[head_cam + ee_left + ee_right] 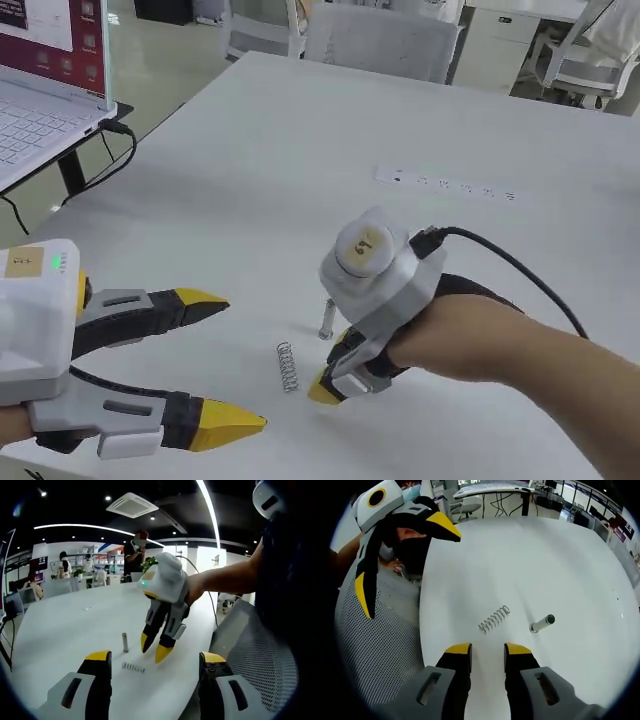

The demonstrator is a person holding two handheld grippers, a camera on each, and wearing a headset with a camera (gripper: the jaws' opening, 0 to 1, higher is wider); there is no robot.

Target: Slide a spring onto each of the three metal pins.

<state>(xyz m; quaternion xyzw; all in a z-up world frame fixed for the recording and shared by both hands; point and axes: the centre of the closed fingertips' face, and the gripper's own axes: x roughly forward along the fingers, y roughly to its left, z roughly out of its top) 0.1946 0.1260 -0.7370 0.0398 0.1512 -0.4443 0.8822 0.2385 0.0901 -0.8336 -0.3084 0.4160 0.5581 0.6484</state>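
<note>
We are holding the left tool (233, 362) low over the near left part of the white bench (300, 160), its two yellow-tipped jaws spread wide with nothing between them. We are gripping the right tool (334, 367) in a hand (470, 335) that is reaching in from the right and tilting it steeply down toward the bench. Its jaws are standing a narrow gap apart and are pinching nothing. Whether its lower tip is touching the surface we cannot tell.

The spring (288, 366) is lying flat on the bench between the two tools, just beside the right tool's tips and apart from them. In the right gripper view it is sitting just ahead of that tool's jaws. The one metal pin (327, 318) that we are seeing is standing upright on the bench just beyond the spring, near it but not touching it, and it is bare, with no spring on it.

Farther off, an open laptop (40, 90) is sitting at the far left on a separate stand, and a white power strip (450, 185) is lying toward the back of the bench.
</note>
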